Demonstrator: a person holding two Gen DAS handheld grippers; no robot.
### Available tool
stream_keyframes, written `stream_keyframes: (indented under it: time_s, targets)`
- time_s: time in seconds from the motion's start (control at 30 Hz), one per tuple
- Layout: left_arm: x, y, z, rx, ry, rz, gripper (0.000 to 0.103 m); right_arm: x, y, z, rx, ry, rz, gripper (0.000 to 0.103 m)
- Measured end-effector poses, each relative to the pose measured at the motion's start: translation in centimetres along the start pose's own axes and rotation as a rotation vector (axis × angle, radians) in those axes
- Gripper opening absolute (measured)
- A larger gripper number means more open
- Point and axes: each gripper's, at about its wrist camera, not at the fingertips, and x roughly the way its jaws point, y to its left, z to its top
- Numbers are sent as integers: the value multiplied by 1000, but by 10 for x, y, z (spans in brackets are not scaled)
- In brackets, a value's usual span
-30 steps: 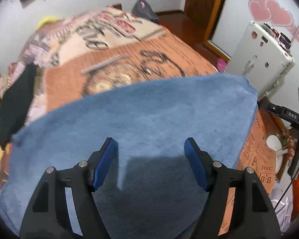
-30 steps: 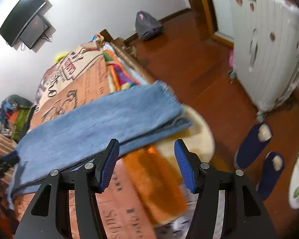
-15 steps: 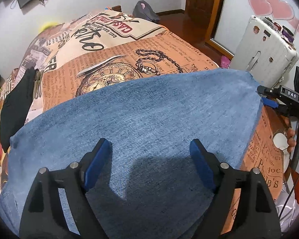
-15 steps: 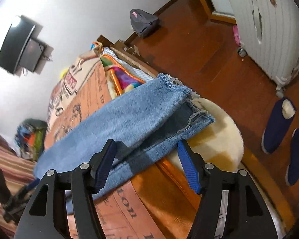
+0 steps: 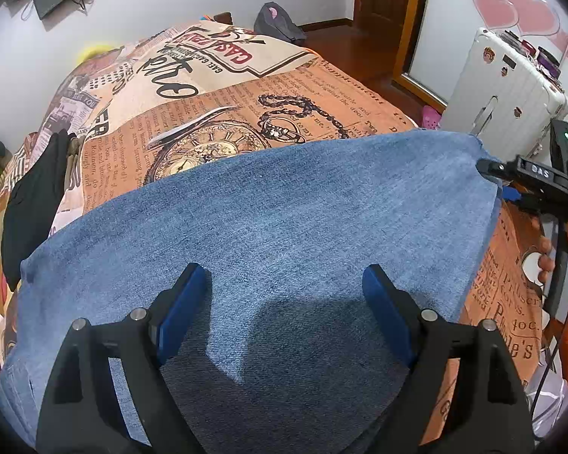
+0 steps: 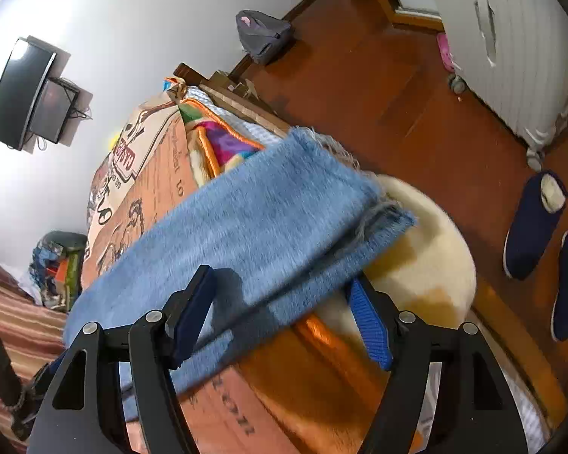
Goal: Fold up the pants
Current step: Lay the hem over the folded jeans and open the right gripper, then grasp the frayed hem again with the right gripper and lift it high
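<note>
- Left wrist view: a black garment (image 5: 34, 204) lies at the far left edge of the bed (image 5: 223, 87), just clear of the waist end of the pants (image 5: 269, 227).
- The blue denim pants stretch across the printed bedspread, long axis running left to right, waist toward the left, frayed cuffs toward the right edge of the bed.
- The left claw (image 5: 280, 317) hovers over the near middle of the denim, its blue pads spread wide apart and gripping nothing; the cloth lies straight ahead and below it.
- At the cuff end, the right claw (image 5: 511, 185) reaches in from the side, right at the hem corner.
- A white suitcase (image 5: 507, 90) stands on the floor beyond that corner, well apart from the fabric.
- Right wrist view: the pants (image 6: 253, 227) lie doubled, one leg stacked on the other, cuffs overhanging the bed's edge above a cream cushion (image 6: 428, 265).
- The right claw (image 6: 280, 314) stands open, one pad above the denim and the other below its near edge, so the cuff end sits between the pads, not yet pinched.
- This claw is plainly the nearer to the cuffs; the coming fold likely turns on closing here and carrying the hem leftward along the long axis toward the waist.
- Dark slippers (image 6: 534, 223) sit on the wooden floor at far right, out of the way.
</note>
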Motion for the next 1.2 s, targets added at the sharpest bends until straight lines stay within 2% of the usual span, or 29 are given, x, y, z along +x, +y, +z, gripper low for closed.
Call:
stream_keyframes:
  time_s: [0.07,0.1,0.13,0.17,0.23,0.27,0.4,0.53,0.67,0.77,1.0,1.2]
  targets:
    - [0,0,0,-1,-1,-1,84,3,2,6,-3,-17,-6,65]
    - [0,0,0,-2,-2,-1,84,4,1,8,2,-23,-4,59]
    - [0,0,0,-3,-2,-1,84,4,0,11,12,-36,-3,48]
    - [-1,0,1,-6,-3,-1,84,4,-1,13,20,-44,-3,41]
    - [0,1,2,-14,-2,-4,84,0,-2,18,11,-72,1,12]
    - [-1,1,2,-19,-3,-5,84,-4,1,20,-10,-80,-4,10]
    - [-6,7,2,-49,-12,-24,84,-22,21,23,-98,-123,-28,9]
    - [-19,17,0,-93,-30,-57,82,-56,50,29,-169,-193,4,8]
    - [-45,28,-6,-96,-94,-32,82,-89,96,30,-286,-275,32,8]
    - [-68,41,-14,-103,-150,-4,82,-115,139,25,-370,-325,91,8]
    - [-110,85,-43,-165,-243,15,82,-144,231,-8,-560,-387,184,8]
    - [-136,136,-80,-240,-287,15,82,-136,292,-51,-674,-383,239,8]
